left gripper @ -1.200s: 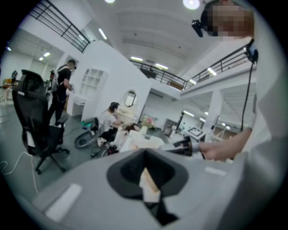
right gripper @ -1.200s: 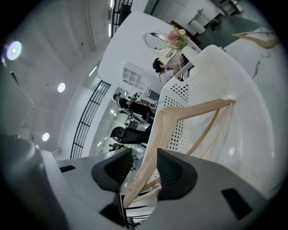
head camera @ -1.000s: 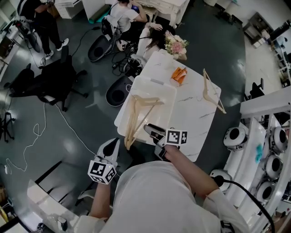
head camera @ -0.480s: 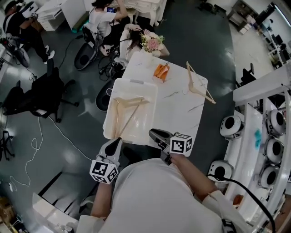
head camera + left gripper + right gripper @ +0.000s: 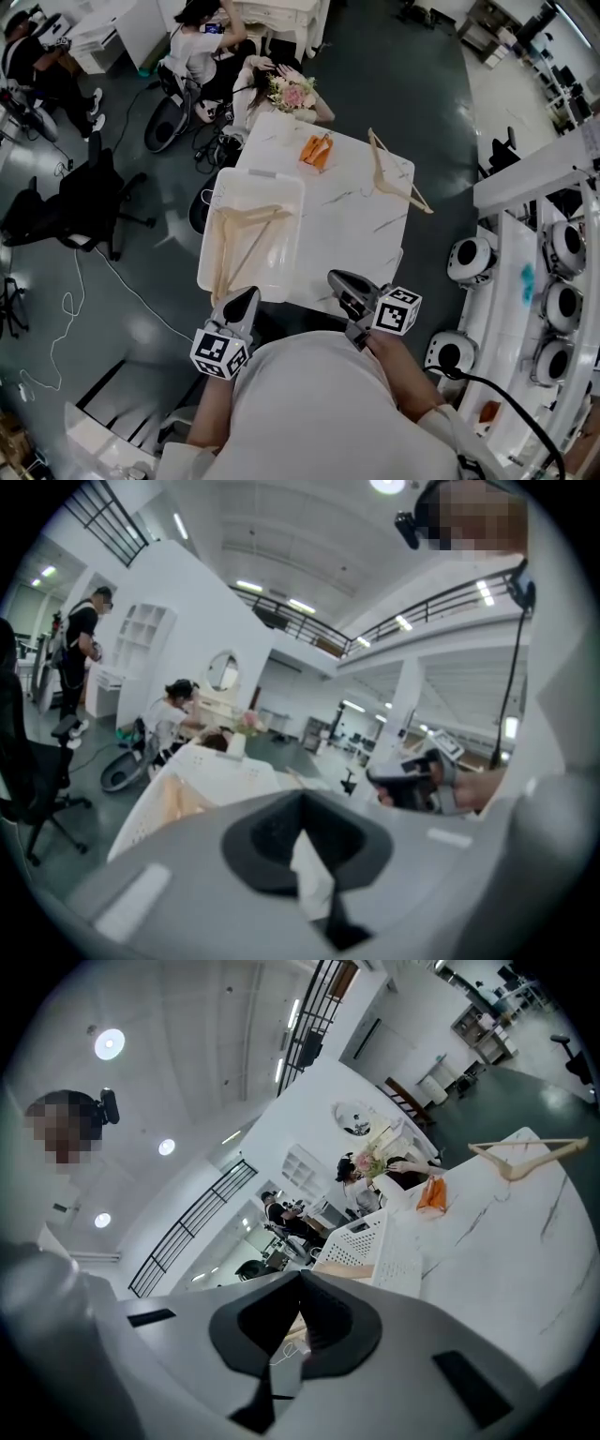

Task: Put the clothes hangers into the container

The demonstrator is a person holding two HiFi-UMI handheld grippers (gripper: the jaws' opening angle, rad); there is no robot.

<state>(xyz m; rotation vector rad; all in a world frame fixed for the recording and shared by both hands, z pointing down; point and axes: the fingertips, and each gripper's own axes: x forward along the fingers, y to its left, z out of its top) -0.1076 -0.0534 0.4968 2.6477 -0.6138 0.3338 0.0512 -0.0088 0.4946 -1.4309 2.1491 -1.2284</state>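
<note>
Orange item [image 5: 317, 150], flowers [image 5: 292, 92] near table hanger [image 5: 396, 172]

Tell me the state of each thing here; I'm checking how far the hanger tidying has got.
container: upright on table, open top.
hangers in container: lying flat.
loose hanger: on table, outside container.
left gripper: shut, empty.
right gripper: jaws just closed, shut, nothing between them.

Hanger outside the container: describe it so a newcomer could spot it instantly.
Find the white marble table, with the white container on its left half. On the bare far right corner lies one pale wooden hanger, right of the orange item. Unlike the hangers inside the container, it rests directly on the marble.
</note>
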